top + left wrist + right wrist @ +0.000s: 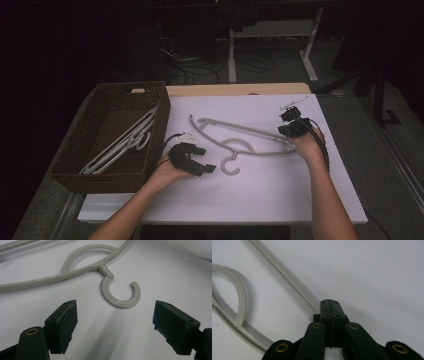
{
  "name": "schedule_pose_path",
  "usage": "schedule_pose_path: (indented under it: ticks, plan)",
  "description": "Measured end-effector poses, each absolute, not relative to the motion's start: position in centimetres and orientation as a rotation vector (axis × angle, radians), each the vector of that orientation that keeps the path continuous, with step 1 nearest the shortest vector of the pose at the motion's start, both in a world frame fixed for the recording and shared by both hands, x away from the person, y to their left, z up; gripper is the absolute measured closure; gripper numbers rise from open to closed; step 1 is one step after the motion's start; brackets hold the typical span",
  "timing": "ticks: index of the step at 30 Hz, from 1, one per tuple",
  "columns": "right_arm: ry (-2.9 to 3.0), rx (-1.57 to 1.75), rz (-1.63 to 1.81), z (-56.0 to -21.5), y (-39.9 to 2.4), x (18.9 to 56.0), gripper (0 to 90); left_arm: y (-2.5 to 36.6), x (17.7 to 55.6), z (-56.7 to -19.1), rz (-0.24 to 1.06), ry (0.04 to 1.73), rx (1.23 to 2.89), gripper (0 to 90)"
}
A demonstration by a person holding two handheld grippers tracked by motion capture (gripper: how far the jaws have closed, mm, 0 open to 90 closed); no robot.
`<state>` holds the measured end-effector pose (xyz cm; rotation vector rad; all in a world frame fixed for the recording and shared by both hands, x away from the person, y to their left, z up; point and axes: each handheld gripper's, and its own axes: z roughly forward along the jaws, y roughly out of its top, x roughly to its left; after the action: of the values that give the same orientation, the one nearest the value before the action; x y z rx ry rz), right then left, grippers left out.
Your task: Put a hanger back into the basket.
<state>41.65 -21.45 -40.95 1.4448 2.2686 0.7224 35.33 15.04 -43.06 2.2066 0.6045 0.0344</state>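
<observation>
A person is sitting at a white desk (260, 195), holding a black two-jaw tool in each hand. No brand, label or writing is readable anywhere.

A grey plastic hanger (245, 137) is lying flat near the middle of the desk, its hook (230, 166) pointing toward the person.

The left tool (209, 168) is resting low over the desk just left of the hook. In the left gripper view its jaws are standing wide apart with nothing between them, and the hook (120, 291) is lying just beyond them, apart from both pads.

The right tool (290, 131) is sitting at the hanger's right end. In the right gripper view its jaws are pressed fully together, and the hanger's thin bar (284, 275) is running up to their tip; whether the bar is pinched there cannot be told.

A dark woven basket (85, 165) is standing at the desk's left edge, holding several pale hangers (122, 142). Nothing is lying between either tool and the grey hanger.
</observation>
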Motion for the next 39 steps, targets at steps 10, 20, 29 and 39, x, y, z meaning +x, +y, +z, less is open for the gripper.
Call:
schedule_pose_path:
  ticks: [10,20,29,39]
  plan:
    - [2.268,1.473,0.723,-41.9,-21.6,41.9,89.4,15.0,35.5,-43.1,0.044,0.616,2.203,20.4]
    - [2.243,1.455,0.811,-41.0,-21.5,40.9,89.3,13.8,37.7,-42.1,0.147,0.66,2.186,46.9]
    - [2.224,1.474,0.953,-41.0,-22.2,39.4,43.9,11.5,43.4,-42.0,0.27,0.732,2.281,90.0]
    - [2.223,1.463,0.997,-41.4,-22.3,39.3,23.1,9.4,46.3,-44.7,0.24,0.745,2.421,90.0]
